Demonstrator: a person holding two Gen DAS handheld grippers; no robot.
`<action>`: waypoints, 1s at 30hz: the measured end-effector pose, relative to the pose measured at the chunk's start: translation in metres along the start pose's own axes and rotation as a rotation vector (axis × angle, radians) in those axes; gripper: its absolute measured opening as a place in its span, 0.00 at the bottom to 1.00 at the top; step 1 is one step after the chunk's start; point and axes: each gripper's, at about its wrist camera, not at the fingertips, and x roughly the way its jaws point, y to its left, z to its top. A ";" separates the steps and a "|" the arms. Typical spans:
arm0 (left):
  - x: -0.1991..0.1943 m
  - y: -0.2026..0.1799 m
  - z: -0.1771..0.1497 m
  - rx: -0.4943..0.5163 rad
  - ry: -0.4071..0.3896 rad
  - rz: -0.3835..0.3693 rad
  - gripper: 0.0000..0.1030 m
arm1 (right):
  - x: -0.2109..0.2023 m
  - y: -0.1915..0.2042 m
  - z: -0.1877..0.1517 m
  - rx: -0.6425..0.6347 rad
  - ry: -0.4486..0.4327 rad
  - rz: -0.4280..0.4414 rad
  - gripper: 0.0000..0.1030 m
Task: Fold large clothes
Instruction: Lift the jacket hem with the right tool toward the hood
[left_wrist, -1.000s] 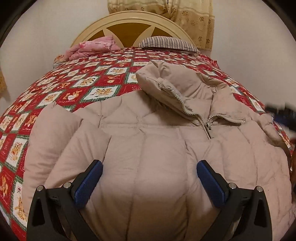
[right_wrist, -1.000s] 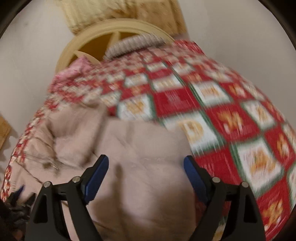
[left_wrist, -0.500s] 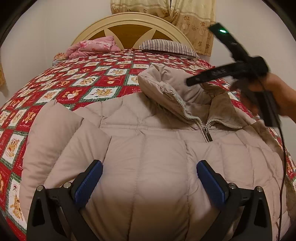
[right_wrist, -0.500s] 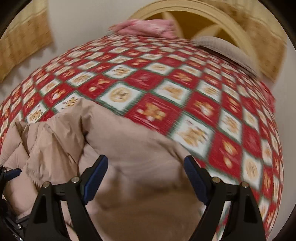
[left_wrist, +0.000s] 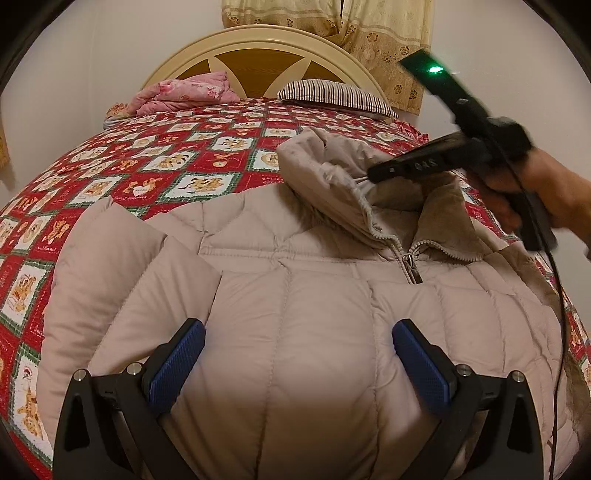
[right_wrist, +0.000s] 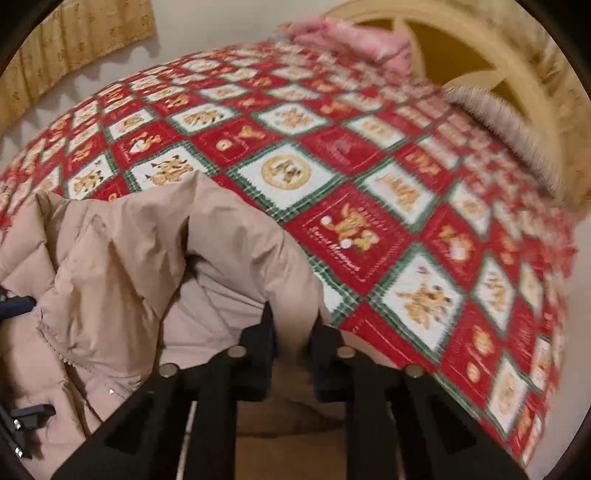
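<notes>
A beige puffer jacket (left_wrist: 295, 295) lies front-up and zipped on the bed, its collar (left_wrist: 325, 166) standing up at the far end. My left gripper (left_wrist: 298, 332) hovers open over the jacket's chest, with nothing pinched between its blue pads (left_wrist: 177, 365). My right gripper (left_wrist: 373, 175), held by a hand (left_wrist: 546, 192), reaches in from the right. Its jaws are closing on the collar's edge. In the right wrist view the right gripper (right_wrist: 293, 332) has a fold of the beige jacket (right_wrist: 110, 258) pinched between its fingers.
A red, white and green patterned bedspread (left_wrist: 147, 177) covers the bed. At its head are a cream headboard (left_wrist: 258, 40), a pink folded blanket (left_wrist: 184, 92) and a striped pillow (left_wrist: 332, 94). A yellow curtain (left_wrist: 369, 29) hangs behind. A black cable (left_wrist: 559, 295) trails over the jacket's right side.
The right gripper swung in from the right, rolled over, and went from wide open to shut on the collar. The left gripper stayed in place, open.
</notes>
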 end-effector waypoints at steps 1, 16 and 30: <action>0.000 0.000 0.000 0.000 0.000 0.000 0.99 | -0.011 0.015 -0.007 -0.015 -0.031 -0.053 0.13; -0.052 0.032 0.117 -0.121 -0.205 -0.005 0.99 | 0.001 0.105 -0.070 -0.212 -0.135 -0.428 0.08; 0.093 0.025 0.089 0.090 0.141 0.233 0.99 | -0.084 0.059 -0.076 0.087 -0.310 -0.226 0.48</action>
